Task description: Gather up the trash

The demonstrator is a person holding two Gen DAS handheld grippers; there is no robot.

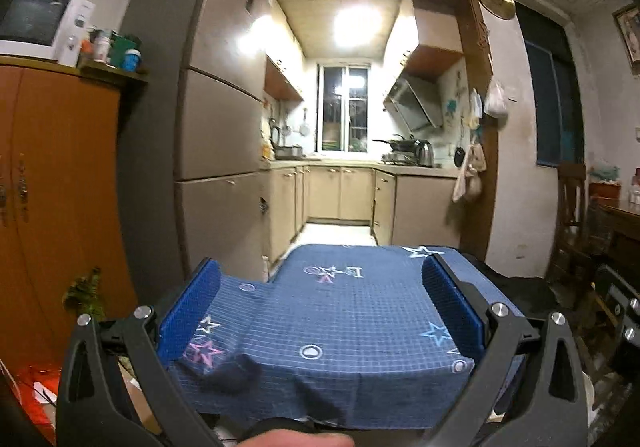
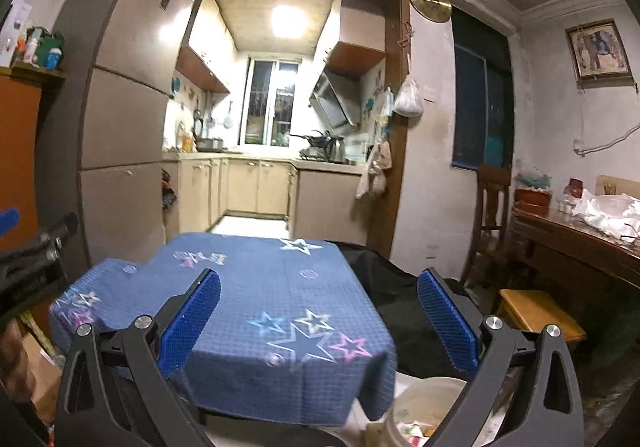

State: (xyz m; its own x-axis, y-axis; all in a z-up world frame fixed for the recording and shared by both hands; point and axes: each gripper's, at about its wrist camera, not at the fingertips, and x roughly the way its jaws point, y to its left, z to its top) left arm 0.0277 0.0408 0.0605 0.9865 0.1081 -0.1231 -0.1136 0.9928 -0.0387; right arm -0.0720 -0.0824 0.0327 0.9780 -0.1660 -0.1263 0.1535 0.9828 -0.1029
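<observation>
My left gripper (image 1: 320,303) is open and empty, held above a low table covered by a blue star-patterned cloth (image 1: 340,311). My right gripper (image 2: 318,317) is open and empty too, above the same cloth (image 2: 248,287), near its right front corner. A round pale bin or bucket (image 2: 424,403) with scraps of litter inside sits on the floor below the right gripper. No trash lies on the cloth. The left gripper's arm shows at the left edge of the right wrist view (image 2: 24,247).
A tall fridge (image 1: 208,107) and an orange cabinet (image 1: 52,187) with a microwave (image 1: 36,19) stand to the left. The kitchen doorway is straight ahead. A dark bag (image 2: 400,295) lies right of the table. A wooden table (image 2: 580,243) with white plastic bags (image 2: 608,211), a chair and a stool (image 2: 536,311) stand at right.
</observation>
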